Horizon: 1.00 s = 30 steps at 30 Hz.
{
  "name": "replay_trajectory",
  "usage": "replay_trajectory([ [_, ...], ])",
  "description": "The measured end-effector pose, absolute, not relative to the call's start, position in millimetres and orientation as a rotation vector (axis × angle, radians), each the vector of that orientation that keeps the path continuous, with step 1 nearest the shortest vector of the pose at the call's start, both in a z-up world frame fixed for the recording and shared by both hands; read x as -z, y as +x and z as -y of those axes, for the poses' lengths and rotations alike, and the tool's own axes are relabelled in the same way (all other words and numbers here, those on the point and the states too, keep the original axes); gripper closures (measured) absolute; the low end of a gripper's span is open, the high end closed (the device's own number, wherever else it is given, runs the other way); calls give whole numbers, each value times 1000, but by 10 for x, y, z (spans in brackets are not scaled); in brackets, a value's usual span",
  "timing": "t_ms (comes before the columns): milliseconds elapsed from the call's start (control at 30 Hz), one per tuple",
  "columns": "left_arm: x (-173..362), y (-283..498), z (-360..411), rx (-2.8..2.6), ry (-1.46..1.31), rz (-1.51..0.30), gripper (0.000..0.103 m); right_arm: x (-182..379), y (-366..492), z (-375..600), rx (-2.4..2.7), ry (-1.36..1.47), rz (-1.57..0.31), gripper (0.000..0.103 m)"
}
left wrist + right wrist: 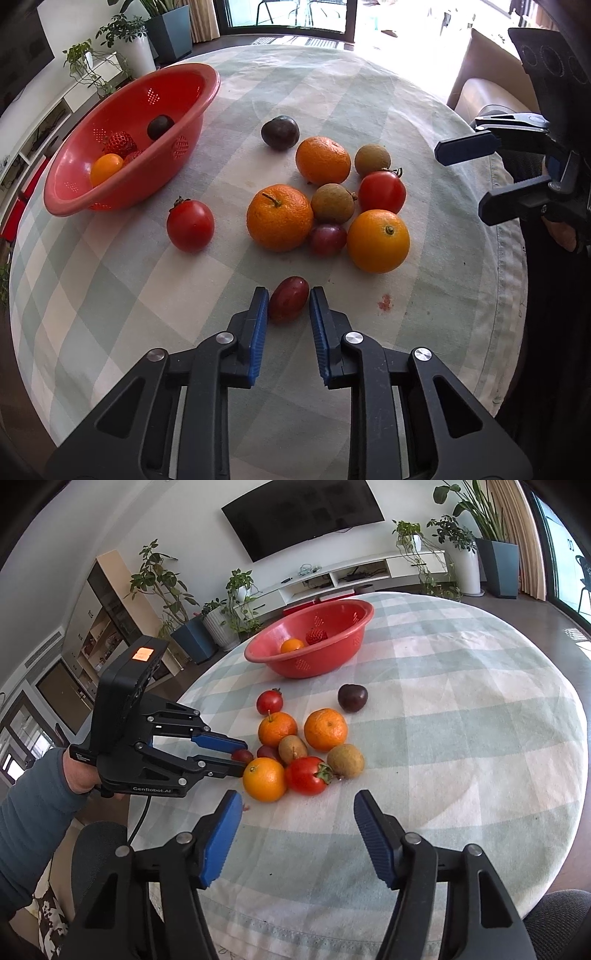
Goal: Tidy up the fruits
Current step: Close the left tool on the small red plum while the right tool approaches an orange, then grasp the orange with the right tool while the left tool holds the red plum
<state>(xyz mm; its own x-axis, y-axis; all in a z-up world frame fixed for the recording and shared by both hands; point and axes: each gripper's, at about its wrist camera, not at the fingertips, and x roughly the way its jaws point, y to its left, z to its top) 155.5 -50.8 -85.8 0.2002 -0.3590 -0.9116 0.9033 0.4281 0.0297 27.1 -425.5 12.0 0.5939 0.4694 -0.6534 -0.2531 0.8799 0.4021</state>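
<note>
A small red grape [289, 304] lies on the checked tablecloth [369, 96] near the front edge. My left gripper [289, 295] is shut on it, one blue pad on each side. The right wrist view shows the same grape [242, 756] in the left gripper [240, 755], beside the fruit pile. That pile holds oranges [279, 218], tomatoes [381, 192], brown round fruits [332, 203], a second grape [327, 239] and a dark plum [280, 132]. My right gripper [298, 801] stands open over bare cloth at the table's near edge, with nothing between its fingers.
A red colander bowl [207, 85] stands at the far left and holds a strawberry [119, 143], a small orange [106, 169] and a dark plum [160, 126]. One tomato [190, 226] lies alone near it. Potted plants and a chair ring the table.
</note>
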Motion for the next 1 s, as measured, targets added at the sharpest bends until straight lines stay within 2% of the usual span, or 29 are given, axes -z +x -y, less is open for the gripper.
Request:
replay_trajectory([
  [467, 758, 1597, 180, 942, 457, -947, 82, -186, 381, 3752, -467, 123, -840, 42],
  [1000, 818, 1570, 425, 989, 666, -966, 79, -121, 541, 3621, -462, 3, -872, 48],
])
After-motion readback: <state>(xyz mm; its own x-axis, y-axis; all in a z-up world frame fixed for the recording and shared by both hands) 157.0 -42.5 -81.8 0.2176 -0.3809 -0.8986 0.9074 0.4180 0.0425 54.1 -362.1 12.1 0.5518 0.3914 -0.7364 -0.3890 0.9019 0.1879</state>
